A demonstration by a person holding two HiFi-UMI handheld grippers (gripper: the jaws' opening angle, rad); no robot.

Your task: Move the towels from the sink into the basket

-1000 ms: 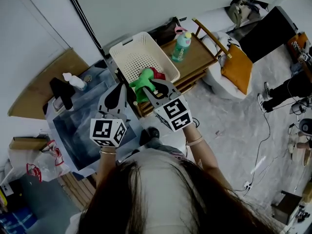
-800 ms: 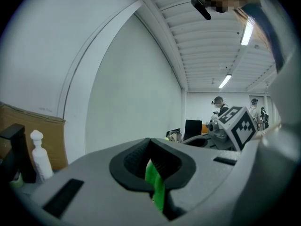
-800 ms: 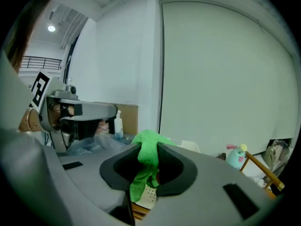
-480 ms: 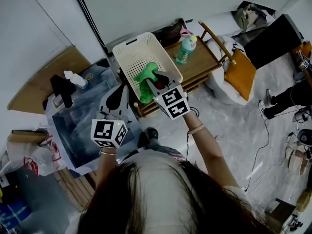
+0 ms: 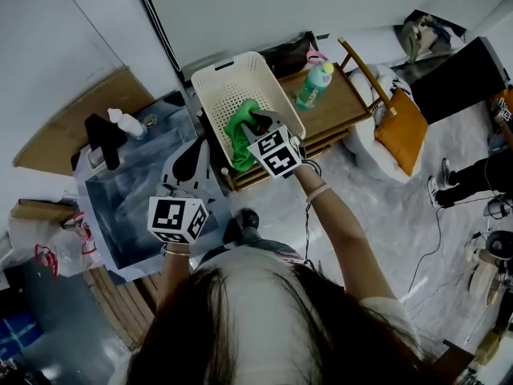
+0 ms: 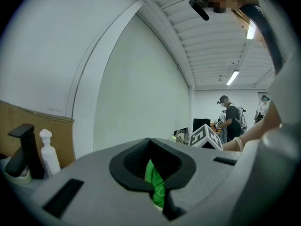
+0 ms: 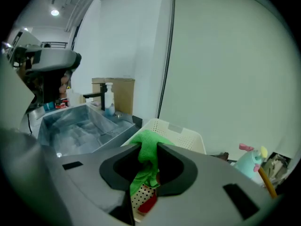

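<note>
- Crumpled green towel [image 5: 239, 131] hangs into the white perforated basket [image 5: 218, 83], above a red towel [image 7: 146, 205] lying there.
- The basket sits on a wooden bench [image 5: 343, 103], just beside the steel sink [image 5: 120, 207].
- Right gripper [image 5: 255, 123], arm outstretched and tilted down, clamps the green towel.
- Left gripper [image 5: 196, 152] is held level by the sink, its jaws together and empty.

Centre frame: green towel [image 5: 240, 133] over a cream basket [image 5: 215, 83] with dotted perforations and a red patch [image 7: 146, 205] inside. The left gripper [image 5: 197, 147] and right gripper [image 5: 258, 123] have grey bodies, black pads and cubes with black-and-white square markers. At left, steel blue-grey sink [image 5: 120, 215], black tap [image 5: 100, 141], white bottle [image 5: 124, 123]. At right, brown wooden shelf [image 5: 341, 99], mint bottle [image 5: 313, 83] with pink cap, orange cushion [image 5: 405, 131].
</note>
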